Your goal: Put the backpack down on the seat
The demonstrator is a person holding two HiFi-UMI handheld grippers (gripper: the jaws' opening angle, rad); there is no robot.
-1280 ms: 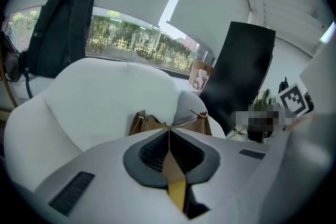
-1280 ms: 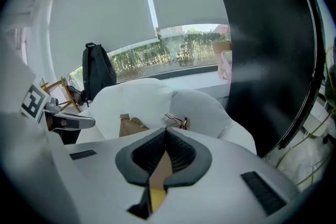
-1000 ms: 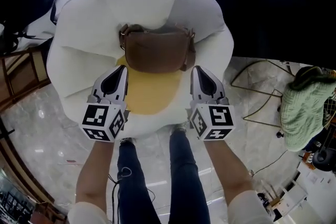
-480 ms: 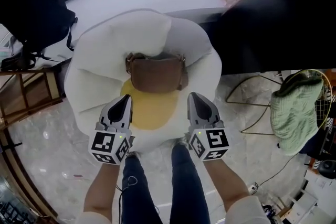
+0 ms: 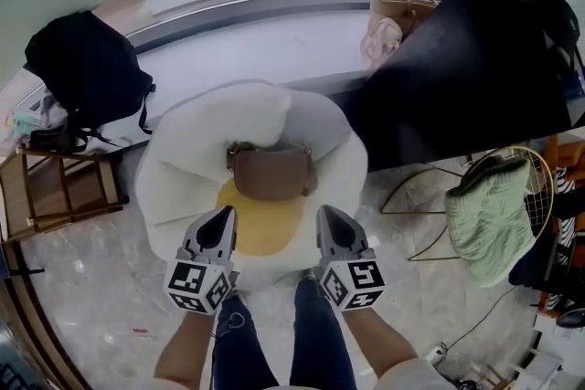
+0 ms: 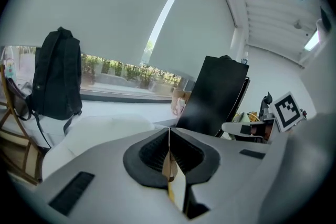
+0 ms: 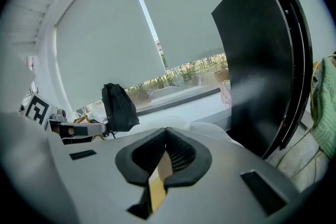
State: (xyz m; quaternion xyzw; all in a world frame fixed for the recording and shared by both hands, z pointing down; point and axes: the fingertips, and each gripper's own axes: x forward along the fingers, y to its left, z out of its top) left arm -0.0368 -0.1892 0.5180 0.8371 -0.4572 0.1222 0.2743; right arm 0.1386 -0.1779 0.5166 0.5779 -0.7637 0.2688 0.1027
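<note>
The small brown leather backpack (image 5: pixel 271 171) lies on the white, egg-shaped cushioned seat (image 5: pixel 183 169), at the back edge of the seat's round yellow centre (image 5: pixel 265 228). The left claw (image 5: pixel 223 215) and right claw (image 5: pixel 325 216) are both closed and empty, held apart from the bag over the seat's front. A larger black backpack (image 5: pixel 87 68) stands on the white window ledge (image 5: pixel 256 41) behind.

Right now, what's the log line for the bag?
bag: small brown leather bag on white egg-shaped seat | left tool: shut, empty | right tool: shut, empty
</note>
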